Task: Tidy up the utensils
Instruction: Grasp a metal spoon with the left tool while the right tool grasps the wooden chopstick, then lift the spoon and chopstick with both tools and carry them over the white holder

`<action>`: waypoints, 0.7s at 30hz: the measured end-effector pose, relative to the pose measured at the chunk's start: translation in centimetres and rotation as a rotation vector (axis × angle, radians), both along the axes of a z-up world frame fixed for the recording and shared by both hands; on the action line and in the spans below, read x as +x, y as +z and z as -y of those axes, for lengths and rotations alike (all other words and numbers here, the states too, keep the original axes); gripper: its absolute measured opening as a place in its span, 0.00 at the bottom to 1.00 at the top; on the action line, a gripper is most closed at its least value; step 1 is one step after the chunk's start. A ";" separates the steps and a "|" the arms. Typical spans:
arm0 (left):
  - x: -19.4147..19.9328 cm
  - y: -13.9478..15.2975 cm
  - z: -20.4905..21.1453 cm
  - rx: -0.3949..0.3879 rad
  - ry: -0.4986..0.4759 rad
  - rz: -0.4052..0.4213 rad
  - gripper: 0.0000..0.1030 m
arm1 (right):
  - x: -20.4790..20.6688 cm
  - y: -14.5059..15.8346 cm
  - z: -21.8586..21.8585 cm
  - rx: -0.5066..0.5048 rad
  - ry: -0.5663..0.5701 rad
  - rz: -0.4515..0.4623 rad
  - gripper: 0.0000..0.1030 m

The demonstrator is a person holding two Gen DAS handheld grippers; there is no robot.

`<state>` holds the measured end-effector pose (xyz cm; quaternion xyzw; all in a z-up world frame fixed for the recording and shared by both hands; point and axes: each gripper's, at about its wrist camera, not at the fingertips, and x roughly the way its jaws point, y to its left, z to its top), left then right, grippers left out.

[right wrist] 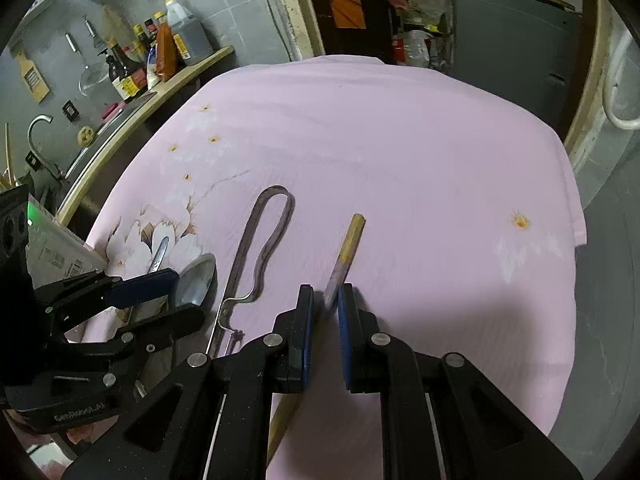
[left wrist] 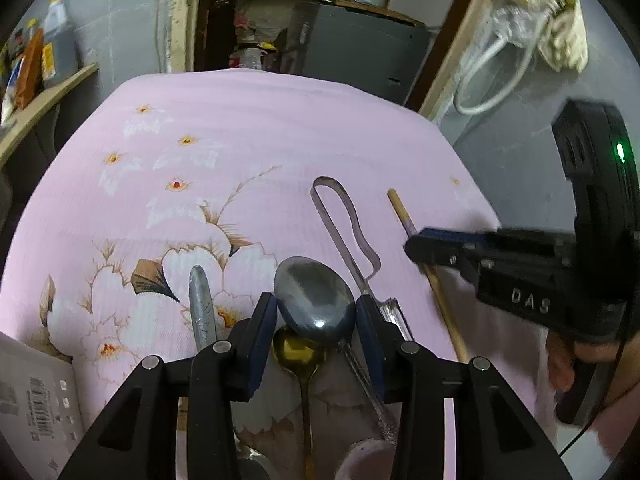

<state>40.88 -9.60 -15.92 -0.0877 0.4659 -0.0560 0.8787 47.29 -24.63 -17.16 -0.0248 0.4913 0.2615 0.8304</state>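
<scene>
On the pink floral cloth (left wrist: 248, 128) lie a large steel spoon (left wrist: 316, 304), a gold spoon (left wrist: 298, 354), a steel handle (left wrist: 202, 308), a looped metal utensil (left wrist: 344, 224) and a wooden stick (left wrist: 404, 212). My left gripper (left wrist: 316, 320) is open, its jaws either side of the steel spoon's bowl. My right gripper (right wrist: 325, 300) is nearly closed around the wooden stick (right wrist: 348, 244), jaws astride its shaft; contact is unclear. It also shows in the left wrist view (left wrist: 424, 246). The left gripper (right wrist: 180, 292) shows in the right wrist view beside the spoon (right wrist: 196, 280) and looped utensil (right wrist: 256, 248).
A cardboard box (left wrist: 36, 400) sits at the cloth's left edge. A wooden shelf with bottles (right wrist: 160, 56) and a sink tap (right wrist: 40, 136) stand to the left. A dark cabinet (left wrist: 360, 48) is behind the table. The cloth's right edge (right wrist: 576, 216) drops off.
</scene>
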 end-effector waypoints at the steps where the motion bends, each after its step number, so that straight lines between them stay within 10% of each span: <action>1: 0.0 0.0 0.3 0.021 -0.010 -0.006 0.38 | 0.1 0.1 -0.1 -0.007 0.007 -0.001 0.11; 9: -0.4 0.2 2.1 0.128 -0.036 -0.019 0.35 | 0.4 0.5 -1.4 -0.058 -0.010 -0.032 0.11; 21: -1.3 0.6 0.0 -0.054 0.001 -0.034 0.13 | -2.3 0.8 2.5 0.165 -0.139 -0.074 0.07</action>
